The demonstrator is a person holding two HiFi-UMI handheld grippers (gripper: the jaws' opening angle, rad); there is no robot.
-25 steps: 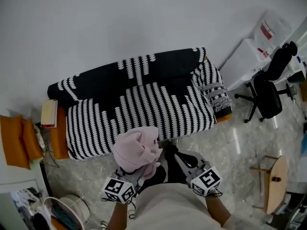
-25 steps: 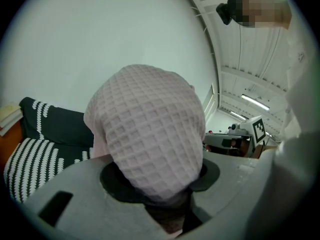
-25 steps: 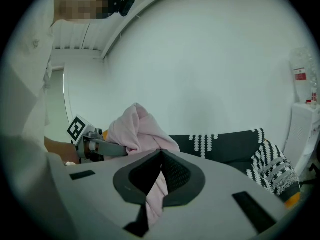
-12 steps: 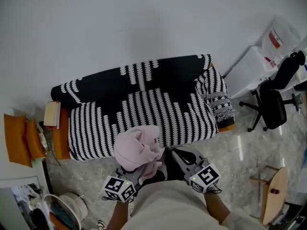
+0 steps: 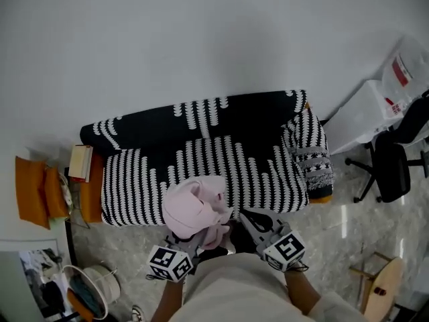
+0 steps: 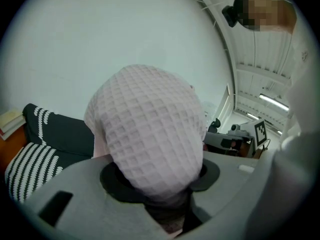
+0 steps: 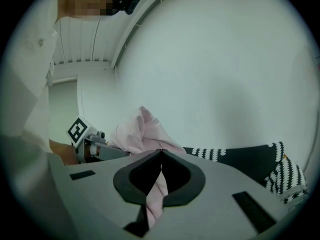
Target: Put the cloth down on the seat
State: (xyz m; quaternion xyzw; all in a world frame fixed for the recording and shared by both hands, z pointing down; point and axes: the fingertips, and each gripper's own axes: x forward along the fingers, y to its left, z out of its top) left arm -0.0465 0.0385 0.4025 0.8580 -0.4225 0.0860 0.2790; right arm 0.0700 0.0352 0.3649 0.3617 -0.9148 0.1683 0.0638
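Observation:
A bunched pink waffle-weave cloth (image 5: pixel 193 206) hangs in the air just in front of the sofa's seat (image 5: pixel 201 173), which wears a black-and-white striped cover. My left gripper (image 5: pixel 194 237) is shut on the cloth's bulk, and the cloth (image 6: pixel 150 149) fills the left gripper view between the jaws. My right gripper (image 5: pixel 240 215) is shut on a thin edge of the same cloth (image 7: pixel 156 194), pinched between its closed fingertips. Both grippers sit close to my body, below the sofa's front edge.
A book (image 5: pixel 80 162) lies on the orange side table at the sofa's left, with orange cushions (image 5: pixel 37 190) beyond it. A black office chair (image 5: pixel 395 163) and a white bag (image 5: pixel 365 109) stand at the right. A fan (image 5: pixel 90 290) and a wooden stool (image 5: pixel 379 284) stand on the floor.
The view has shifted so the sofa sits slightly lower and further right in the frame. Both grippers and the cloth keep the same hold and pose.

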